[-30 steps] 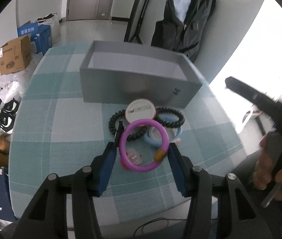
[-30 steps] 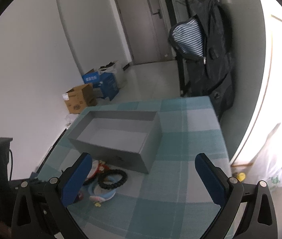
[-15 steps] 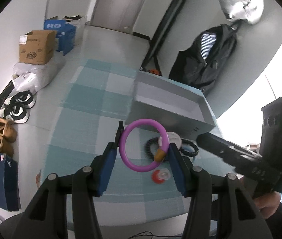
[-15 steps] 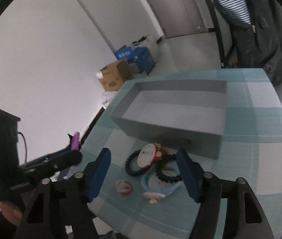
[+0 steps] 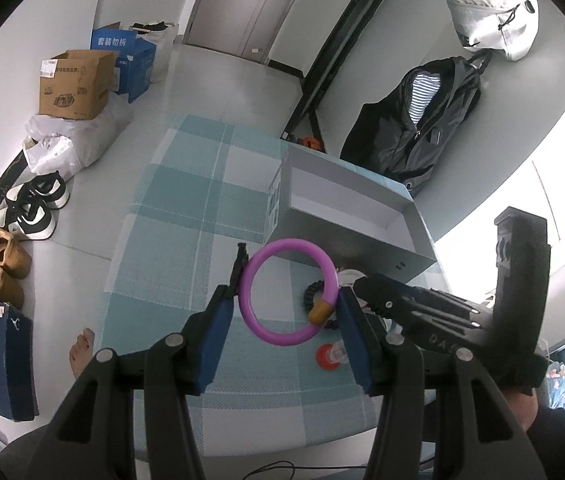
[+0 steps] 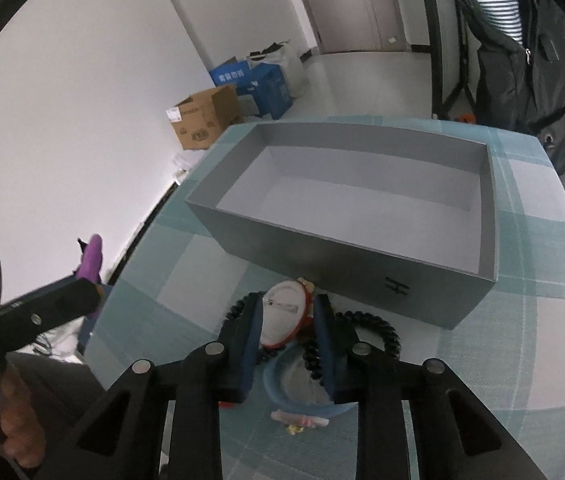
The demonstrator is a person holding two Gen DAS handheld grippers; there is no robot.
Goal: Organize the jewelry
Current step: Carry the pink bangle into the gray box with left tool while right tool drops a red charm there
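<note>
My left gripper (image 5: 284, 308) is shut on a purple bangle (image 5: 289, 286) with an orange clasp and holds it above the checked table, left of the grey box (image 5: 346, 216). My right gripper (image 6: 285, 320) has its fingers closed around a round white badge with a red rim (image 6: 284, 314), just in front of the grey box (image 6: 346, 216). Under it lie a black bead bracelet (image 6: 382, 330) and a light blue bangle (image 6: 302, 394). A small red ring piece (image 5: 330, 356) lies on the cloth in the left wrist view.
The grey box is open and empty inside. The table's left edge (image 5: 122, 248) drops to a floor with shoes (image 5: 30, 208) and cardboard boxes (image 5: 74, 84). A dark jacket (image 5: 414, 128) hangs behind the table.
My left gripper has lifted the purple bangle off the pile and moved left and up. My right gripper has come down over the pile and narrowed around the white badge.
</note>
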